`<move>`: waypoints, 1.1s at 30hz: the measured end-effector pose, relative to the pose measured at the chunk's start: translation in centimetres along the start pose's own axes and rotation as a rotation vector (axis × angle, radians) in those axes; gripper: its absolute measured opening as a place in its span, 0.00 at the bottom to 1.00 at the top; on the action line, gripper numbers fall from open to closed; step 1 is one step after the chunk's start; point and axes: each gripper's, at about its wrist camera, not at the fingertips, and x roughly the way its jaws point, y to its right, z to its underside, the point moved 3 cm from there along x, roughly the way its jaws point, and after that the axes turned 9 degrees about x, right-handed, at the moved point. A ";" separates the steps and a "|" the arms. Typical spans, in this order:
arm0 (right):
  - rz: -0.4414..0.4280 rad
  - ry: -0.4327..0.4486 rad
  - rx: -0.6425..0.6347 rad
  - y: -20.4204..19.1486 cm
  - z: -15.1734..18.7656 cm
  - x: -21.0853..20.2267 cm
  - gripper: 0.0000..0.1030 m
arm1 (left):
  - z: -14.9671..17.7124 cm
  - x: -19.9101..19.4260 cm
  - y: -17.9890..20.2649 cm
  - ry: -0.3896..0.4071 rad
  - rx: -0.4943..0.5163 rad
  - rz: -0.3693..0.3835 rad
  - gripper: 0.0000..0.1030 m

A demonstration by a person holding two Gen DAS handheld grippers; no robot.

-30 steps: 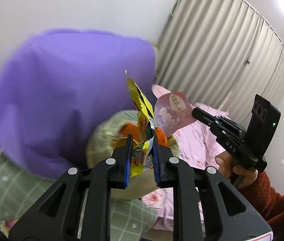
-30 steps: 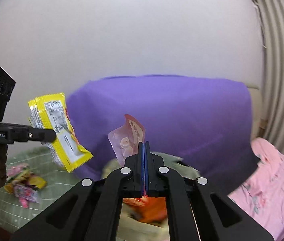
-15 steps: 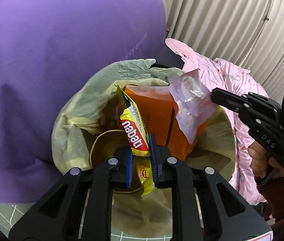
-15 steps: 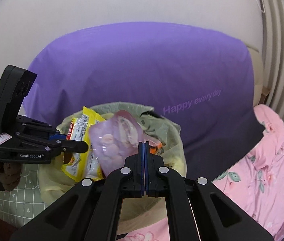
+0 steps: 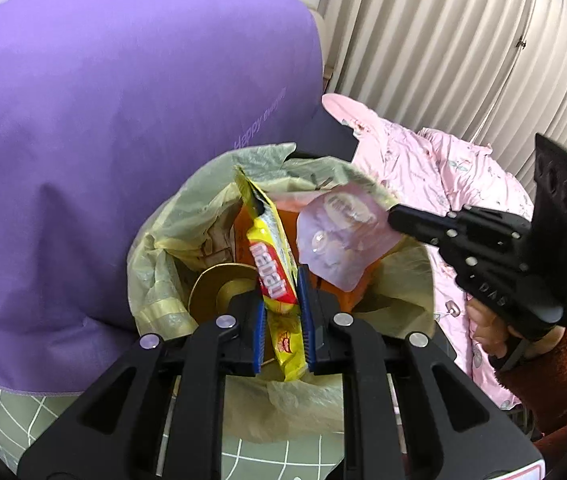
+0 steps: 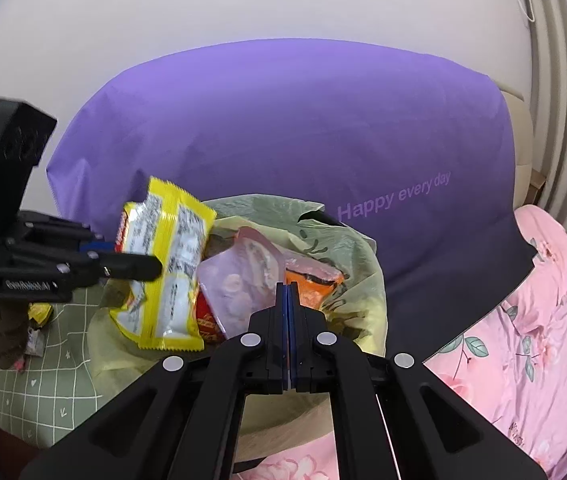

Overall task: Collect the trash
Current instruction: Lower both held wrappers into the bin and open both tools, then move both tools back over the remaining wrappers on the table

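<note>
While both of my claws hang over the mouth of the bin, the scene reads from left to right as follows. At far left, a large purple cushion (image 5: 115, 128) (printed "Happy every day") stands against the wall, touching the bin's back edge. My left claw (image 5: 281, 304) is clamped on a yellow snack wrapper (image 5: 271, 264), which stands nearly upright between the blue pads (image 5: 260, 332) and reaches over the bin's opening. Beneath it, the trash bin (image 5: 163, 280), lined with a pale yellow-green bag, already holds an orange packet (image 5: 291, 216) and a round gold lid (image 5: 211, 292). My right claw (image 6: 288, 312) has its jaws pressed together on a corner of a translucent pink pouch (image 6: 239, 280); the pouch hangs above the orange packet, just beside the yellow wrapper. At right, a pink floral quilt (image 6: 531, 320) lies against the bin, and pleated curtains (image 5: 463, 48) hang behind it.
</note>
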 end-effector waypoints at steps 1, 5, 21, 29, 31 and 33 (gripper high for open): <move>0.002 0.003 0.003 0.0 0.0 -0.2 0.03 | -0.1 -0.4 0.0 0.006 0.000 0.004 0.14; -0.010 0.027 0.047 0.4 -0.2 -0.9 0.04 | -0.2 -1.3 -0.8 0.028 -0.039 0.050 0.18; -0.058 0.077 0.050 -3.0 -0.7 -2.5 0.05 | 5.0 -10.2 -3.1 0.171 -0.207 -0.161 0.39; -0.275 0.063 -0.071 -12.7 0.2 -2.1 0.05 | 16.0 -18.2 -6.1 0.197 -0.367 -0.384 0.41; -0.346 0.016 -0.117 -15.7 1.4 -1.3 0.05 | 19.4 -20.1 -7.3 0.203 -0.418 -0.444 0.42; -0.409 -0.034 -0.166 -19.1 3.0 -0.4 0.05 | 22.9 -22.1 -8.6 0.206 -0.489 -0.510 0.42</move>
